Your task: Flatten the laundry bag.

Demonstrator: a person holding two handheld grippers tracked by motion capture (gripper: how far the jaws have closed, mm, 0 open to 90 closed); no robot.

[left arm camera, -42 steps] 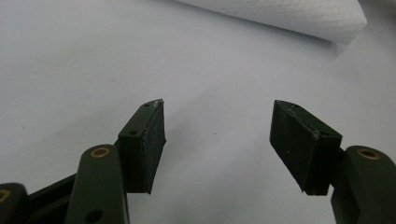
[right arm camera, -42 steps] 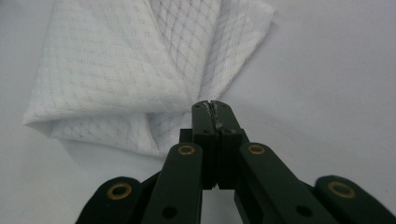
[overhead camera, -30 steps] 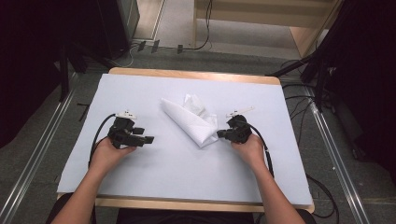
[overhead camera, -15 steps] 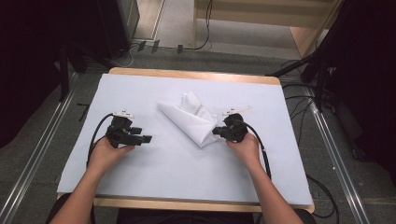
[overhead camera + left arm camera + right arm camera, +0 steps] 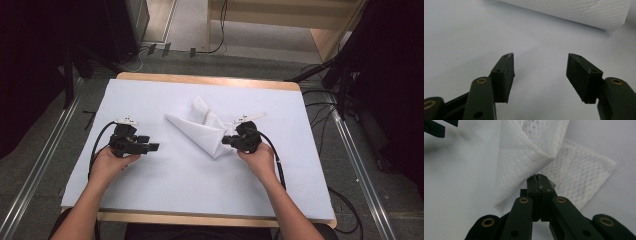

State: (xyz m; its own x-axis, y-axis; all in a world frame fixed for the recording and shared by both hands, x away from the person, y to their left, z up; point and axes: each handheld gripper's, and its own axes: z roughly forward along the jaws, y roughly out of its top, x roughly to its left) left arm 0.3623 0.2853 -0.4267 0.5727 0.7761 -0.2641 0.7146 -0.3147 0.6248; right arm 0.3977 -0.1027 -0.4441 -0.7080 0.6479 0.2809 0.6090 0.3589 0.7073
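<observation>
Your right gripper [image 5: 539, 178] has its jaws pressed tight together on a thin edge of the white cloth napkin [image 5: 202, 131]. The napkin lies folded in the middle of the desk [image 5: 165, 185], on the white cover, with its near right corner lifted a little by your pinch.

Your left gripper [image 5: 540, 72] has its jaws wide apart, though they have just closed a little, and there is nothing between them. It sits near the napkin's left edge but does not touch it.

Here is what could go wrong. Your right jaws hold just a tiny bit of the napkin, so a quick tug could make it slip out. If you pull up or across with 1 gripper alone, the whole napkin may slide over the smooth cover and the fold will not open or lie flat. The folds could also fall apart and bunch up. Your left jaws may need to hold the other side down first, and if they come in too low they could push the napkin away.

The count: 1 napkin, 2 grippers, 1 desk, 2 hands, 2 cables
</observation>
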